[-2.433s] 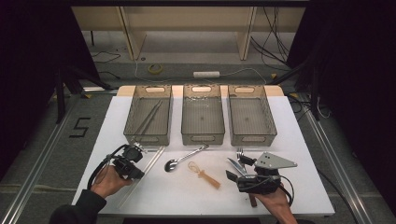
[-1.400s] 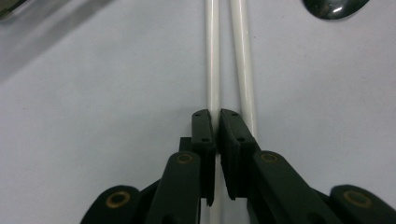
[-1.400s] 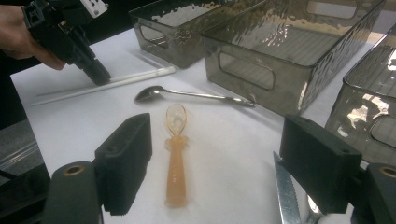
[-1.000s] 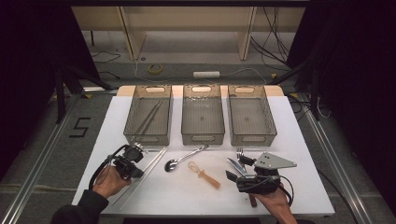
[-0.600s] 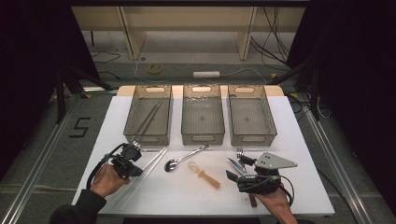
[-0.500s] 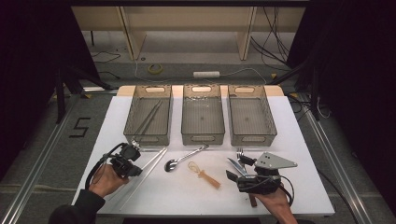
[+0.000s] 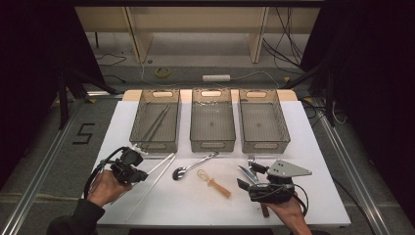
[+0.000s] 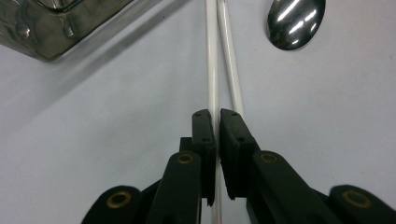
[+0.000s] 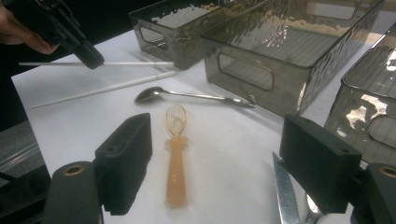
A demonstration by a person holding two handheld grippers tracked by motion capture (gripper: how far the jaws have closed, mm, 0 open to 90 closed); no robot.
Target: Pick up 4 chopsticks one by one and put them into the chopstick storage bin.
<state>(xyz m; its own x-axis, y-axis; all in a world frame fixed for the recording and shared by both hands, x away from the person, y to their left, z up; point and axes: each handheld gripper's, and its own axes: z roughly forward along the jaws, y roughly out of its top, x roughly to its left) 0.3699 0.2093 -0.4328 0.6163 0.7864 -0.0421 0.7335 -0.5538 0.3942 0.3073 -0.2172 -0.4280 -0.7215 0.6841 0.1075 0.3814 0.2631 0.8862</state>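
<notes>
My left gripper (image 7: 141, 174) (image 8: 215, 114) is shut on one white chopstick (image 8: 212, 70) (image 9: 130, 63) and holds it level just above the white table (image 7: 313, 161). The second white chopstick (image 7: 147, 191) (image 9: 102, 88) lies on the table beside it. A metal spoon (image 7: 195, 165) (image 9: 187, 95) and an amber plastic spoon (image 7: 214, 182) (image 9: 176, 154) lie mid-table. Low over the table hovers my right gripper (image 7: 247, 177) (image 9: 219, 149), open, with the amber spoon lying between and ahead of its jaws.
Three smoky clear bins stand in a row behind: the left bin (image 7: 142, 110) holds long dark utensils, the middle bin (image 7: 195, 112) and right bin (image 7: 281, 112) look bare. A knife (image 9: 285, 191) and a fork (image 7: 252, 160) lie by the right gripper.
My left gripper has shifted slightly left and up, raising the gripped chopstick off the table. The right gripper has stayed put.
</notes>
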